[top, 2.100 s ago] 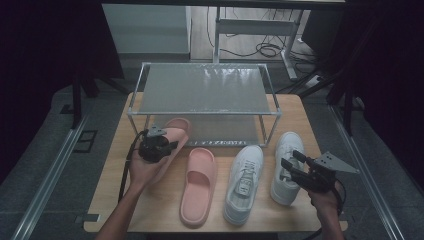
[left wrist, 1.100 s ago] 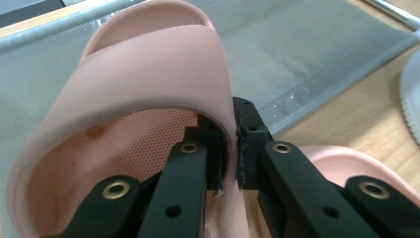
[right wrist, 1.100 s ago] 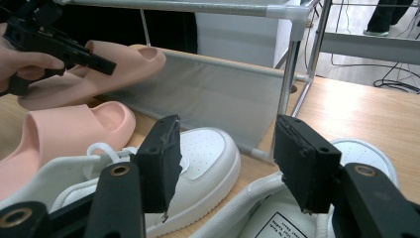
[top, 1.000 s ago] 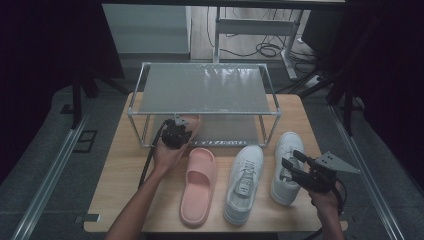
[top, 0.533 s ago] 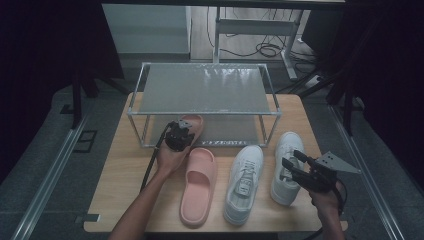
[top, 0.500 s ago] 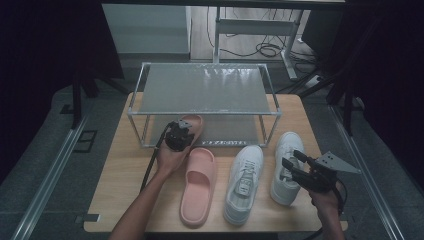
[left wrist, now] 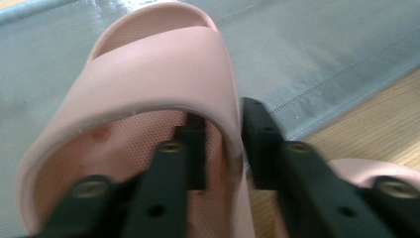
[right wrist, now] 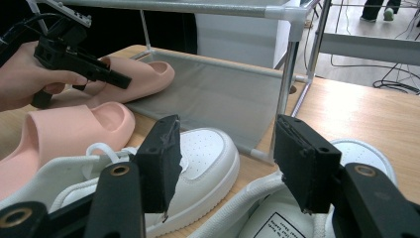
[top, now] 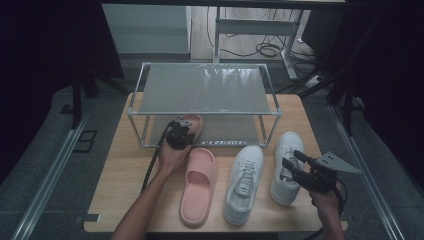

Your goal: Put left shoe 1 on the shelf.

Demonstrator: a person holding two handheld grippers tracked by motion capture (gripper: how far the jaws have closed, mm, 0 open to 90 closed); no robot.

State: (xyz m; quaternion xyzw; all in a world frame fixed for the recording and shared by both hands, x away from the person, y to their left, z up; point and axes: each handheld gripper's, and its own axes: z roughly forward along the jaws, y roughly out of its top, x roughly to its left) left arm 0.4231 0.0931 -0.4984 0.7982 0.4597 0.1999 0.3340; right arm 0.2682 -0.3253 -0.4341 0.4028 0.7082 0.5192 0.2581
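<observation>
One pink slipper [top: 196, 123] lies with its toe on the rack's lower shelf [top: 230, 131]. My left gripper [top: 187, 128] straddles the slipper's side wall [left wrist: 158, 64]. Its jaws have just been opening: one finger [left wrist: 190, 144] is inside the slipper, the other outside, and the pads stand off the wall. The matching slipper [top: 199, 185] rests flat on the table. My right gripper [top: 292, 162] hovers open over the right white sneaker [top: 285, 172], with nothing between its pads [right wrist: 158, 158]. A second white sneaker [top: 244, 182] lies left of it.
The two-tier metal rack [top: 205, 87] stands at the back of the wooden table [top: 125, 185], its top shelf bare. Its front right post [right wrist: 287, 74] rises just beyond the sneakers. Cables and a desk frame [top: 260, 30] are on the floor behind.
The left hand carried the pink slipper from the table's left side to the rack's lower shelf, then held nearly still. The right gripper has stayed over the sneaker.
</observation>
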